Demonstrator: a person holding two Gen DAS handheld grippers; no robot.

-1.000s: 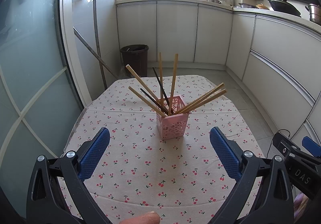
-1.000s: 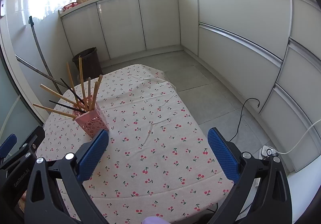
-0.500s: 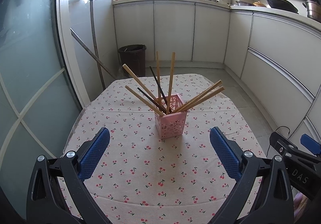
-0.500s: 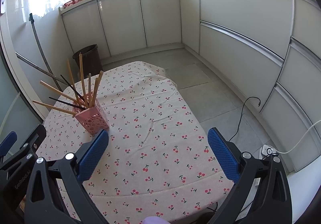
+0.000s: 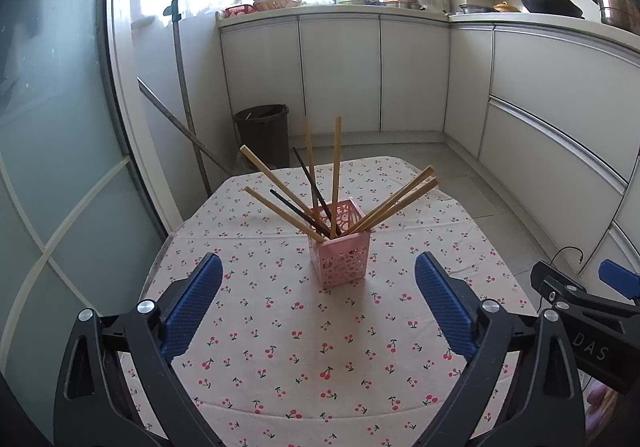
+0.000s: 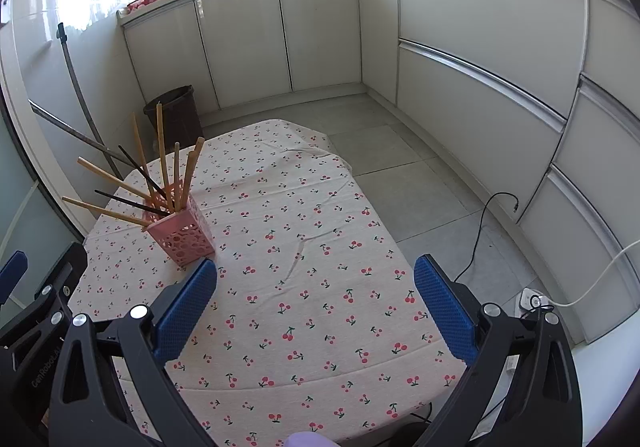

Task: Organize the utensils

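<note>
Chopsticks (image 5: 335, 175) stand fanned out in a pink perforated holder (image 5: 342, 251) that sits upright on the worktop (image 5: 280, 347), which is covered by a cherry-print tablecloth. Most of the sticks are light wood and two are dark; they lean in several directions, some toward the glass door at the left and a pair toward the cabinets at the right. In the left wrist view the holder lies ahead of the left gripper (image 5: 318, 301), centred between its blue fingers (image 5: 192, 305) but well beyond their tips, with bare cloth in between. In the right wrist view the same holder (image 6: 182, 235) and its chopsticks (image 6: 160, 155) lie to the left of the right gripper (image 6: 316, 307), just past the tip of its left blue finger (image 6: 184, 313) and apart from it. Both grippers have their fingers spread wide; neither holds or touches anything, and both hover above the cloth. The right gripper's black frame also shows at the right edge of the left view. Against the frames a second ago, the holder appears slightly farther off in the left view, and nothing on the worktop has changed place.
</note>
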